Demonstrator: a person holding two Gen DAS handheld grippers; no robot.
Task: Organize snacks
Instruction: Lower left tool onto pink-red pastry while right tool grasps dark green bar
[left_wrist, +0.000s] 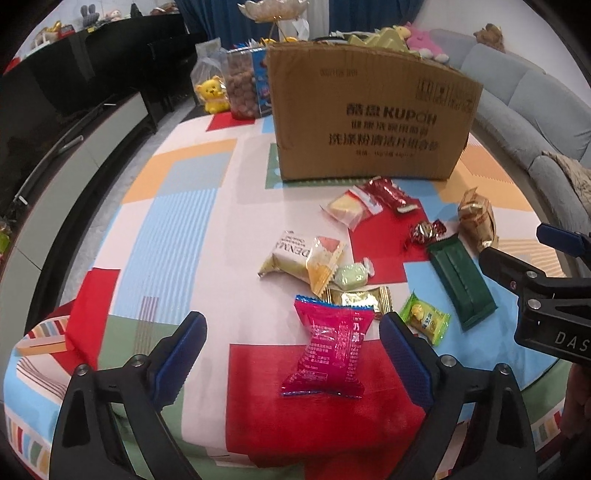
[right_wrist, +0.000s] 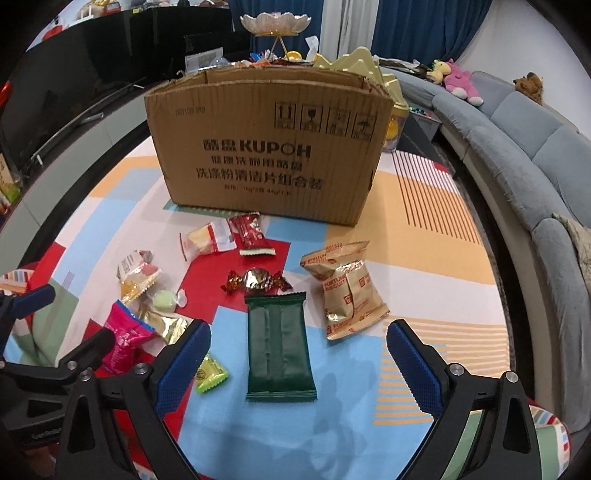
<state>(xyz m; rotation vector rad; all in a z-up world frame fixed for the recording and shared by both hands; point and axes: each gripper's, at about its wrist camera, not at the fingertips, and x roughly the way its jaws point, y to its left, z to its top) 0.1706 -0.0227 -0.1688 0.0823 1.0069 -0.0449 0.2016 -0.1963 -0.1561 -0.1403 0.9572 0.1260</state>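
Observation:
Several wrapped snacks lie loose on a patchwork tablecloth in front of an open cardboard box (left_wrist: 369, 110), which also shows in the right wrist view (right_wrist: 269, 147). My left gripper (left_wrist: 291, 332) is open, and a pink packet (left_wrist: 328, 350) lies between its fingers on the cloth. My right gripper (right_wrist: 297, 343) is open, and a dark green bar packet (right_wrist: 279, 347) lies between its fingers. A gold biscuit packet (right_wrist: 345, 288) lies right of the green bar. The right gripper shows at the right edge of the left wrist view (left_wrist: 517, 266).
Other snacks: a red packet (right_wrist: 247, 232), a foil candy (right_wrist: 256, 278), a lime packet (right_wrist: 208, 374), a white cake packet (left_wrist: 291, 254). A yellow toy (left_wrist: 212, 94) and a jar (left_wrist: 242, 85) stand left of the box. A grey sofa (right_wrist: 517, 147) curves on the right.

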